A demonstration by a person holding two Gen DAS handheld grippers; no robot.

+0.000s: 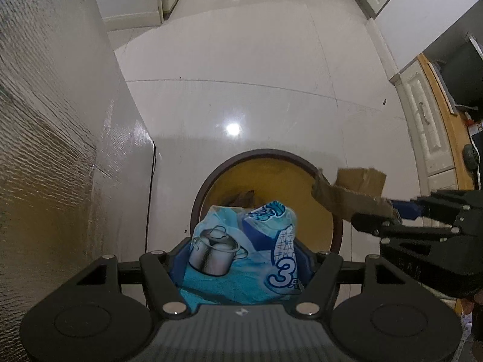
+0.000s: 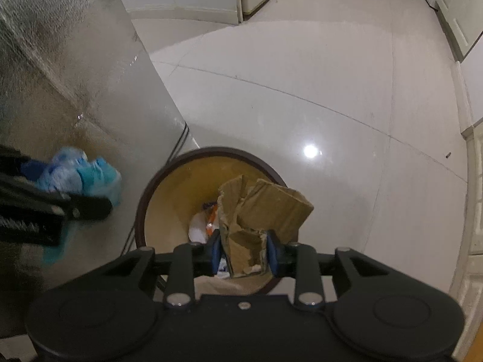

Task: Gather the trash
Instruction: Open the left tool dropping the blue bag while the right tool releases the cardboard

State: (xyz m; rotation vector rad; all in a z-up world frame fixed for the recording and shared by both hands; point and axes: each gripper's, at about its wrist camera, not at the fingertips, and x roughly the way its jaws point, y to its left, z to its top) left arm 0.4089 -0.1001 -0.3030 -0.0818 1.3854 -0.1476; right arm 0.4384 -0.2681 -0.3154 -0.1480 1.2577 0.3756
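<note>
A round bin with a dark rim (image 1: 265,152) and yellow inside stands on the floor below both grippers. My left gripper (image 1: 241,249) is shut on a crumpled blue plastic packet (image 1: 217,250) printed with a pot, held over the bin's near-left edge. In the right wrist view that left gripper (image 2: 90,205) and blue packet (image 2: 75,175) are blurred at the left, beside the bin's rim (image 2: 211,150). My right gripper (image 2: 244,250) has a torn piece of brown cardboard (image 2: 265,205) between its blue pads, above the bin's opening. The left wrist view shows the right gripper (image 1: 395,214) with the cardboard (image 1: 347,196) over the bin's right rim. White and orange trash (image 2: 202,226) lies inside.
A tall silvery, foil-textured panel (image 1: 60,120) rises close on the left of the bin, with a black cable (image 1: 149,196) running down its edge. White cabinet fronts (image 1: 428,126) line the right side. Glossy white floor tiles (image 1: 241,75) stretch beyond the bin.
</note>
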